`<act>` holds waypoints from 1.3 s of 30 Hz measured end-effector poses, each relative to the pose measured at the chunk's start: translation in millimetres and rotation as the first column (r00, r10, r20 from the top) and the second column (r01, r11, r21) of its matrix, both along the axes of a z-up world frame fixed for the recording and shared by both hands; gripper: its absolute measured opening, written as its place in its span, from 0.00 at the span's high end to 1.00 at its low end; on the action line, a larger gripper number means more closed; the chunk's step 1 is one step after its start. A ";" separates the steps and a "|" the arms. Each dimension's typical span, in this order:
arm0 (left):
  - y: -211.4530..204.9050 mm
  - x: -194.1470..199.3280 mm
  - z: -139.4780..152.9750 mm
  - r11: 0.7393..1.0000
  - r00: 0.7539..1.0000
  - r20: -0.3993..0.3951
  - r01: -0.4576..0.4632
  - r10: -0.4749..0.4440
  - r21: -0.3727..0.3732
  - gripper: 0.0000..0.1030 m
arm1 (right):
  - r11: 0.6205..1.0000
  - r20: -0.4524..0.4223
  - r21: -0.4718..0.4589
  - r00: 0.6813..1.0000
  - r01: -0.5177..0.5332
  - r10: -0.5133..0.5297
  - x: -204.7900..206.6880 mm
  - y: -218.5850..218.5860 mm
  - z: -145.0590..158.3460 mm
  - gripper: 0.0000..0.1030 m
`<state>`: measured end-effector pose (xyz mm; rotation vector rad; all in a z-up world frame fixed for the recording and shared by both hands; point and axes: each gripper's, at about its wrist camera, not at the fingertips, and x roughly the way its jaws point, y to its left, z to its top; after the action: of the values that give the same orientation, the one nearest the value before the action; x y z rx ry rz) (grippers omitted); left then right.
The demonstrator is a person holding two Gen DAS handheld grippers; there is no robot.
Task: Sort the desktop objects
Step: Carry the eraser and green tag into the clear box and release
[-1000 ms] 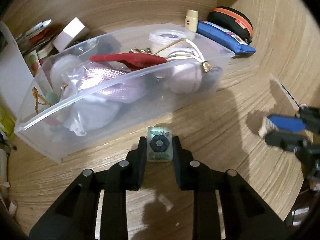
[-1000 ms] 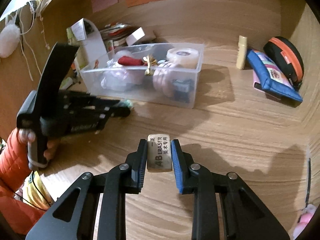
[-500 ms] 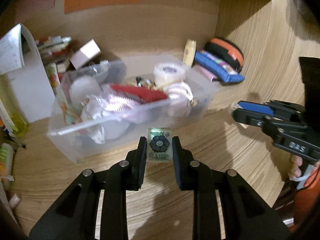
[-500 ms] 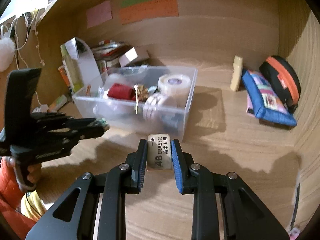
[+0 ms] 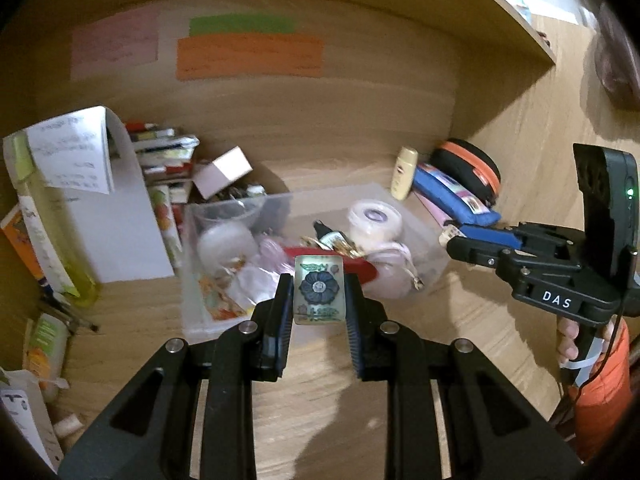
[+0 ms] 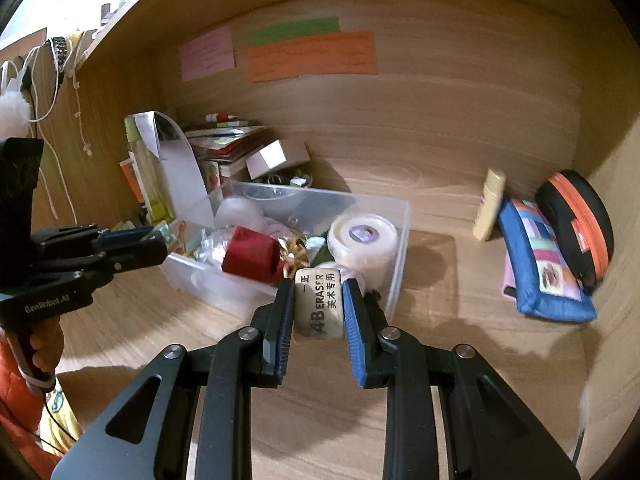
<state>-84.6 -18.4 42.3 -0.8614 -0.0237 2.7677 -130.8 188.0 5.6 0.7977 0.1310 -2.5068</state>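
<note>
Here, in the left wrist view, the left gripper [image 5: 319, 295] is pinching a small translucent block printed with a dark blue flower [image 5: 319, 294]; its jaws are closed onto the two sides of the block, and it is hanging in the air just in front of the clear plastic bin [image 5: 424, 236]. The bin is already holding several things, among them a round white tub with a purple label [image 5: 375, 220] and a red item [image 5: 360, 268]. The right gripper [image 5: 450, 238] is appearing at the right side, near the bin's right end. In the right wrist view, the right gripper [image 6: 319, 307] is gripping a grey 4B eraser [image 6: 320, 306], with the jaws narrowed onto its long sides, above the near wall of the same bin [image 6: 402, 248]. A blue pouch [image 6: 540, 264], a black case with an orange zipper [image 6: 576, 220] and a cream tube [image 6: 489, 205] are lying on the desk [image 6: 440, 340] to the right, outside the bin. I judge that the sorting is partly done: both held pieces are not yet dropped in, and the things on the right may be remaining.
</note>
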 end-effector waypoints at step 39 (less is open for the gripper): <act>-15.1 -83.0 -47.7 0.995 0.986 0.135 -0.101 0.097 0.023 0.72 | 0.986 -0.008 0.168 1.000 -0.014 0.016 -67.0 -69.7 -41.9 0.71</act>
<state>-167.6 -33.4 -5.4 -1.0642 -0.1344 2.7869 -197.8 118.3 -36.3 0.8478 0.3540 -2.5102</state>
